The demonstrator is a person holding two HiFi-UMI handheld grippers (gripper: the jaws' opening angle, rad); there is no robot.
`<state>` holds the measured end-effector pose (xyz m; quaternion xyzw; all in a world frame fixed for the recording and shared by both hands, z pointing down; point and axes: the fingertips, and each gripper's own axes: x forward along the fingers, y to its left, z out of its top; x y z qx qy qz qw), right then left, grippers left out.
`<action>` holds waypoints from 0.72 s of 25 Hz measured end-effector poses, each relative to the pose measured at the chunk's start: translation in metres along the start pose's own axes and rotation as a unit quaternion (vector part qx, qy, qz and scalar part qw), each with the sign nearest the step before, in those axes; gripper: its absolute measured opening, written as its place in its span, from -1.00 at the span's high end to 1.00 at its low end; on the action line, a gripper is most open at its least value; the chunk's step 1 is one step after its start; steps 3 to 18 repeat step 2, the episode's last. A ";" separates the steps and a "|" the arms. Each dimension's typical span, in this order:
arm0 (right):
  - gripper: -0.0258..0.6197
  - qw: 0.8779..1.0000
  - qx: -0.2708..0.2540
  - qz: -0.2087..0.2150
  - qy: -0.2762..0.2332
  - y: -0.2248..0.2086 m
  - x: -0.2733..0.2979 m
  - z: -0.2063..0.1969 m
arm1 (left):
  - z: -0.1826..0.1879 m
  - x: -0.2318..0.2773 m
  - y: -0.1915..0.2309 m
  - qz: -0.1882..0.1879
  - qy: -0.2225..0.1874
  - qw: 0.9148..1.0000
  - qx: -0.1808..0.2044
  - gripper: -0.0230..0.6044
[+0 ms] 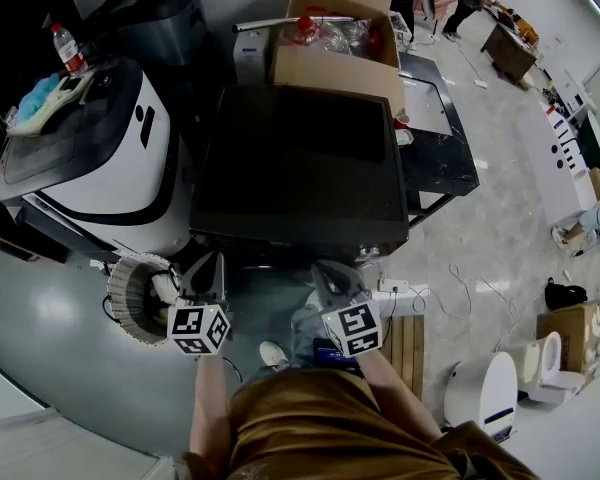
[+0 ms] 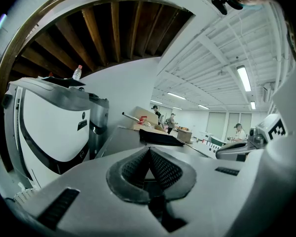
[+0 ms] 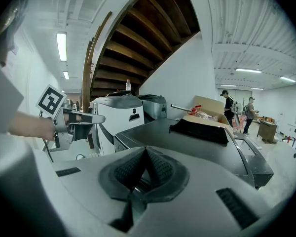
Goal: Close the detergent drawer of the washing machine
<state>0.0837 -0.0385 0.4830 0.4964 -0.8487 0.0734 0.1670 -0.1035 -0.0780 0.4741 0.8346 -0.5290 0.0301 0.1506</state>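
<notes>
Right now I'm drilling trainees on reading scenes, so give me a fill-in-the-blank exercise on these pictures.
The left gripper and the right gripper each have their fingers ___, with nothing between them.
The bottle on top of the white appliance has a ___ cap.
Seen from the grippers, the cardboard box stands ___ the dark washing machine.
Missing words: shut; red; behind.
</notes>
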 end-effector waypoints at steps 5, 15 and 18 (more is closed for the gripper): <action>0.88 1.000 -0.001 0.001 0.002 -0.001 0.001 -0.002 | -0.001 0.001 0.001 0.000 0.001 1.000 -0.001 0.84; 0.88 1.000 -0.001 0.001 0.002 -0.001 0.001 -0.002 | -0.001 0.001 0.001 0.000 0.001 1.000 -0.001 0.84; 0.88 1.000 -0.001 0.001 0.002 -0.001 0.001 -0.002 | -0.001 0.001 0.001 0.000 0.001 1.000 -0.001 0.84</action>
